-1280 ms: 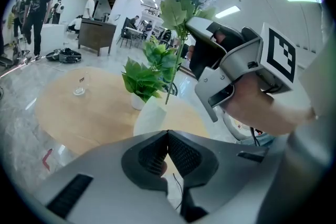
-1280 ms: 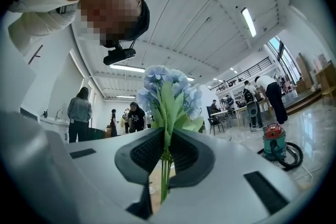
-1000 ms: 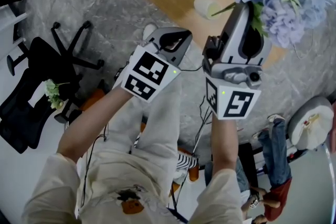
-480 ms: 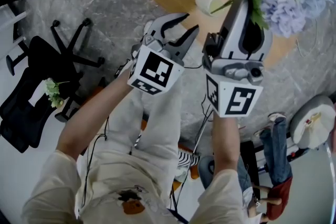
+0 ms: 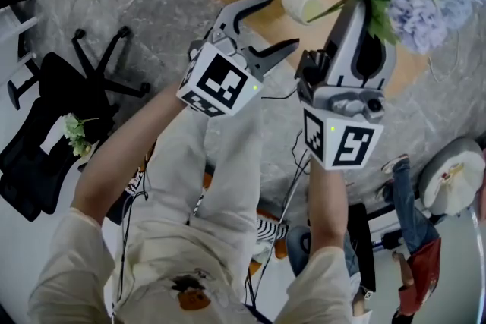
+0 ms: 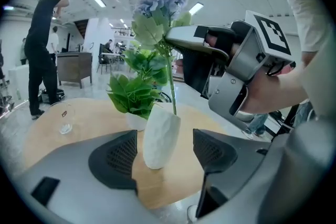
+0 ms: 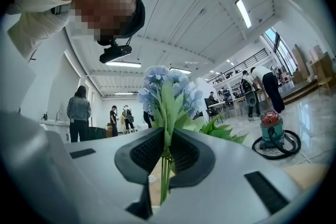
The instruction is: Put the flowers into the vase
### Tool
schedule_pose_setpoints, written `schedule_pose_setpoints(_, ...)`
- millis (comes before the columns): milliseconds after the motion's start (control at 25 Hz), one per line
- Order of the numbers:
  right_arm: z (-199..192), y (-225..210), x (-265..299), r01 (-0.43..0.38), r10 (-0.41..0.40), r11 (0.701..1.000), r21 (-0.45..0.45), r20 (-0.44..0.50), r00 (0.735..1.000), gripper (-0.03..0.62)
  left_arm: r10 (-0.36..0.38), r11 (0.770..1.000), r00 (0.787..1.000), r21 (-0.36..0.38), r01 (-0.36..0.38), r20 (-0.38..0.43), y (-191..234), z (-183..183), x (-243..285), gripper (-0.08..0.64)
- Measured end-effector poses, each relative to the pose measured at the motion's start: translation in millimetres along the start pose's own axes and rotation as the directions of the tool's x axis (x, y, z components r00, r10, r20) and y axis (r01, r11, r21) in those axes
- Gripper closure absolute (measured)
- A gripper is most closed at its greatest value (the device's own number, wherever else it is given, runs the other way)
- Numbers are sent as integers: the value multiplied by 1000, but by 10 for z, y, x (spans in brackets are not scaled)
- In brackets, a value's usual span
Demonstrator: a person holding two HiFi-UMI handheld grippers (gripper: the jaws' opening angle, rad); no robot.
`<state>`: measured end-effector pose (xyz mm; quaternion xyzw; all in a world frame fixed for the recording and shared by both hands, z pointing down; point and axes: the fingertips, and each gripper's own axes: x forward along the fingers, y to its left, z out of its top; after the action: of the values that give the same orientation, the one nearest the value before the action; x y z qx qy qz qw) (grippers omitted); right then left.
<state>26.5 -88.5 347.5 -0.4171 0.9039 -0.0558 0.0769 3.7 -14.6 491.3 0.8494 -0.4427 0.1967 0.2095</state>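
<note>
The white vase (image 6: 160,136) stands upright on the round wooden desk (image 6: 42,128). The blue flowers (image 6: 160,2) rise above the vase, and in the left gripper view their thin green stem runs straight down into its mouth. The right gripper (image 7: 165,152) is above the vase and to its right in that view, its jaws pinched narrow on the stems, with the blooms above the jaws and the stem ends below them.

The left gripper (image 5: 277,25) is on the near side of the vase. Its jaws have just been opening and stand wide. In its own view the vase shows in the gap between the two pads (image 6: 122,157), but neither pad touches it. From the head view the jaw tips are just short of the vase.

Just behind the vase a leafy green plant (image 6: 134,94) sits in a white pot. Well to the left of the vase a small clear glass (image 6: 65,120) stands on the desk.
</note>
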Motion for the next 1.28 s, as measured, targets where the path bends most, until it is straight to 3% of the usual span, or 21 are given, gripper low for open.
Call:
schedule_pose_setpoints(160, 4, 3, 3, -9, 9, 1000, -3, -6, 1000, 571, -17, 999, 1000, 42, 16, 12, 40, 83, 75, 219)
schedule_pose_setpoints(840, -32, -9, -9, 14, -14, 999, 33, -26, 1000, 571, -53, 979, 998, 197, 55, -20, 42, 201, 355, 219)
schedule_pose_setpoints(920, -33, -13, -7, 13, -12, 999, 33, -29, 999, 571, -53, 976, 998, 210, 55, -16, 49, 234, 375, 238)
schedule_pose_setpoints(1000, -29, -12, 1, 12, -10, 999, 33, -33, 999, 571, -58, 971, 998, 232, 60, -15, 41, 268, 384, 307)
schedule_pose_setpoints(1280, -28, -4, 9, 12, -10, 999, 32, -44, 999, 571, -81, 962, 996, 258, 86, -29, 43, 276, 384, 310)
